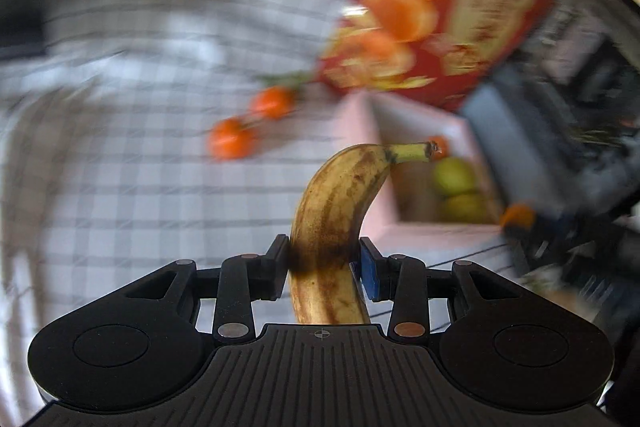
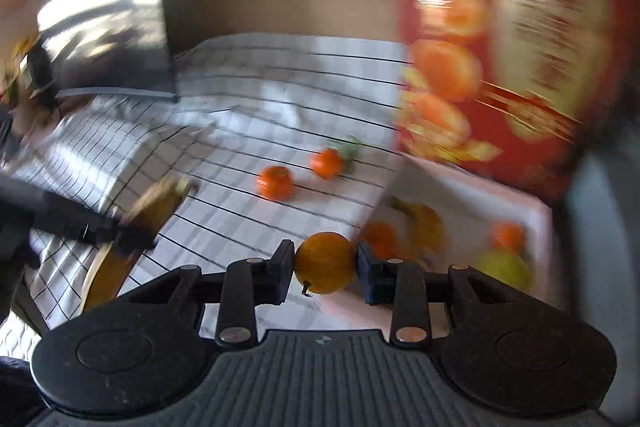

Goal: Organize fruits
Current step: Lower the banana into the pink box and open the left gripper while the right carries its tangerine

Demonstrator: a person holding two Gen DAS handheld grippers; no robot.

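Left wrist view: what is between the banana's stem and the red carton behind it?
The pink-white box, with two green fruits and a small orange one inside. The left claw is shut on the banana.

Right tongs (image 2: 325, 263): clamped on an orange fruit (image 2: 325, 263).
Bench (image 2: 248, 131): checked cloth, two tangerines (image 2: 275, 182) lying loose.
White box (image 2: 536, 215): banana (image 2: 426, 225), orange and green fruit inside.
Left tongs (image 2: 132, 233): blurred, holding a banana.

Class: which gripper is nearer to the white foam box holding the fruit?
Right. The right gripper, clamping a round orange fruit, hangs at the white foam box's edge. The left gripper, holding a brown-spotted banana, is farther back.
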